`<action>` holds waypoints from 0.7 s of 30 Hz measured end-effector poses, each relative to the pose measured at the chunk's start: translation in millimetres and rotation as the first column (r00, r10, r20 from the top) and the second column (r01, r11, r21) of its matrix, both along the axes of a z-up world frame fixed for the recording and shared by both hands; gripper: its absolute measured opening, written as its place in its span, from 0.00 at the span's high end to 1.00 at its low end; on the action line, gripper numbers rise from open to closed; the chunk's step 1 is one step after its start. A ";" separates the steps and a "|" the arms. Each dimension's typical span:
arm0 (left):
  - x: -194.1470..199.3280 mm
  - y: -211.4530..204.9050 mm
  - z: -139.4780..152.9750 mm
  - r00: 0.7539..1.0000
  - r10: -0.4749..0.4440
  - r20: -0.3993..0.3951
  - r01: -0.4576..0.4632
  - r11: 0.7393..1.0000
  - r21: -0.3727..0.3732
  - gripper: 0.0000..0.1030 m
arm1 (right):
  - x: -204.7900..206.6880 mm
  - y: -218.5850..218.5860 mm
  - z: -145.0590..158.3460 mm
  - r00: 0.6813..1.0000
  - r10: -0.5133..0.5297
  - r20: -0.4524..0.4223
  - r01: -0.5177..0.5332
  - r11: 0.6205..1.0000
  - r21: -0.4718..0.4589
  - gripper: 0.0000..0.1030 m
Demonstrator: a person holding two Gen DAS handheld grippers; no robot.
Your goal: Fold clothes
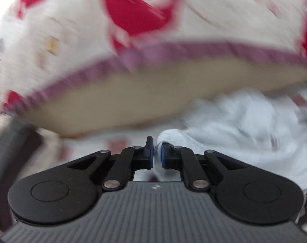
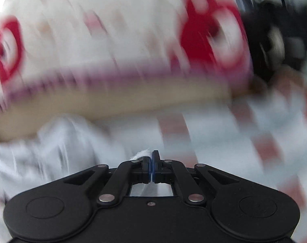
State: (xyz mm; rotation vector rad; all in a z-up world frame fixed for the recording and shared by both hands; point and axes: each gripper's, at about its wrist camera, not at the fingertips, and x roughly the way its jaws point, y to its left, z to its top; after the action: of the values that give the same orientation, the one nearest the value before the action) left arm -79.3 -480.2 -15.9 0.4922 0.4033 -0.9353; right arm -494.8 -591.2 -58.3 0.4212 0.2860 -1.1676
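Barely begun, by the look of it: white garment (image 1: 244,121) bunched up, no neat fold showing, all the folding left. Left tongs (image 1: 157,156) narrow, pinching a white edge. Right tongs (image 2: 151,168) squeezed tight on a thin white bit. From the left tongs, off toward two o'clock; from the right, toward ten o'clock. Everything blurry.

Pale white-grey garment (image 1: 244,121), white bedspread (image 1: 76,30) with red blotches and a purple trim, tan mattress side (image 1: 133,93), black grippers with blue pads (image 1: 151,158), black-and-grey patterned fabric (image 2: 275,20)
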 end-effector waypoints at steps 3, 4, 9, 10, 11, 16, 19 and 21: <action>15.6 15.1 102.7 0.988 0.113 0.105 -0.095 0.982 -0.163 0.94 | 4.2 4.6 111.4 0.986 -0.005 0.167 0.049 0.964 -0.262 0.99; 10.5 29.0 143.0 0.979 0.137 0.150 -0.096 0.963 -0.251 0.94 | -2.7 15.5 148.2 0.976 -0.007 0.219 0.087 0.930 -0.358 0.99; -36.3 114.5 254.7 0.971 0.124 0.205 -0.014 0.884 -0.468 0.95 | -62.4 88.6 215.8 0.915 0.108 0.389 0.128 0.836 -0.534 0.99; -45.4 126.8 260.3 0.971 0.111 0.213 -0.001 0.888 -0.459 0.95 | -70.7 102.2 208.5 0.914 0.125 0.386 0.108 0.842 -0.529 0.99; -51.0 135.2 256.0 0.975 0.084 0.204 0.009 0.909 -0.417 0.95 | -75.9 113.6 194.7 0.922 0.127 0.366 0.086 0.853 -0.515 0.99; -45.5 153.0 134.8 0.998 0.000 0.061 0.003 0.999 -0.050 0.95 | -78.3 124.7 63.3 0.972 0.056 0.230 -0.001 0.972 -0.235 0.99; -46.6 168.9 48.6 1.000 -0.010 0.008 0.008 0.990 0.138 0.95 | -77.3 125.4 -15.2 0.984 0.037 0.174 -0.032 0.999 -0.031 0.99; -45.3 178.9 5.0 0.998 0.013 -0.061 0.000 0.976 0.217 0.95 | -72.8 134.5 -50.3 0.991 0.054 0.121 -0.061 0.997 0.056 0.99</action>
State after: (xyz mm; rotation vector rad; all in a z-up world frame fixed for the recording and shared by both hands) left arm -124.6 -301.3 -10.9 0.6618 0.5671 -0.9060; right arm -567.6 -456.6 -108.6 0.5296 0.2278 -1.0755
